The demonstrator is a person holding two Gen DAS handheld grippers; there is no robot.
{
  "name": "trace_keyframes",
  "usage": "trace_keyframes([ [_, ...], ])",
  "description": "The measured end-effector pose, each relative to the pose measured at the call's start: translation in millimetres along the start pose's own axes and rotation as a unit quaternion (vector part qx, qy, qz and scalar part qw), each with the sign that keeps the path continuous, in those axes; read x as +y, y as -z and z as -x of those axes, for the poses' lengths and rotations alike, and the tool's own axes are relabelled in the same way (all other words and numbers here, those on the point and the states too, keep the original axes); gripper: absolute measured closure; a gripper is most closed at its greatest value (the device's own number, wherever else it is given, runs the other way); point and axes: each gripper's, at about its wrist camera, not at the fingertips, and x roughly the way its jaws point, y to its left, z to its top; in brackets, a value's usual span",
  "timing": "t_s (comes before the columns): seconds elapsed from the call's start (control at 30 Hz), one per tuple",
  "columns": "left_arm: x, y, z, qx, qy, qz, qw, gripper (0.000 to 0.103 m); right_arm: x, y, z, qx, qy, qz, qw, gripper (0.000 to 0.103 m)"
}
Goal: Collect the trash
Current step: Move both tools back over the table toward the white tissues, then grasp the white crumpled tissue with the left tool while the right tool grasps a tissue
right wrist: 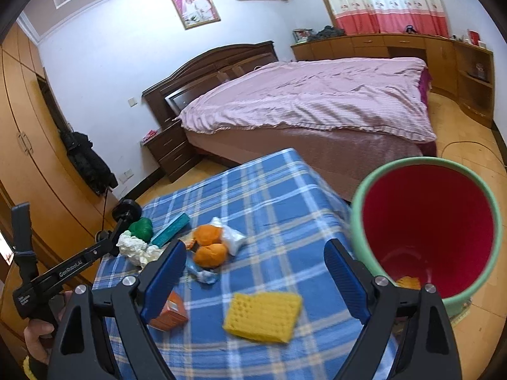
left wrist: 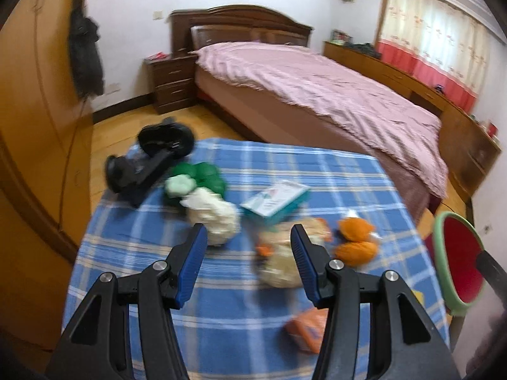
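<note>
While nothing crowds it, yellow sponge (right wrist: 262,316) near table edge (right wrist: 342,218).

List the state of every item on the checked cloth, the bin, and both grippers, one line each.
left gripper: open, empty
right gripper: open, empty
bin: upright beside the table, something yellow at its bottom
yellow sponge: flat on the cloth
orange pieces: loose on the cloth
teal box: lying down
orange box: lying on the cloth
</note>
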Motion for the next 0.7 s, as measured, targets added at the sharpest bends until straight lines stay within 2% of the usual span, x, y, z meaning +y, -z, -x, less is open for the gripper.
trace_keyframes([
  [0.17, 28.7, -0.6, -34.1, 0.034, -0.016, 0.029, 0.9989, 0.048, 17.6, -1.5, -23.6, 0.01, 0.002, 0.007, 1.0, 0.012],
  [0.37, 39.1, 1.3, -67.8, 0.066, 0.005, 0.053, 0.9964, 0.048, 21.6, -4.8, -43.5, 0.013, 0.011, 0.005, 1.0, 0.009],
  [0.5, 37.6, -0.8, -83.7, 0.067, 0.019, 0.06, 0.9958, 0.048, 21.2, -3.5, -56.2, 0.026, 0.015, 0.002, 1.0, 0.009],
  [0.67, 34.0, -3.5, -100.2, 0.073, -0.007, 0.053, 0.9959, 0.048, 20.5, 0.2, -67.4, 0.039, 0.02, 0.003, 0.999, 0.008],
  [0.7, 35.2, -3.3, -102.7, 0.074, -0.002, 0.058, 0.9955, 0.048, 19.9, 0.9, -68.7, 0.04, 0.021, 0.003, 0.999, 0.008],
])
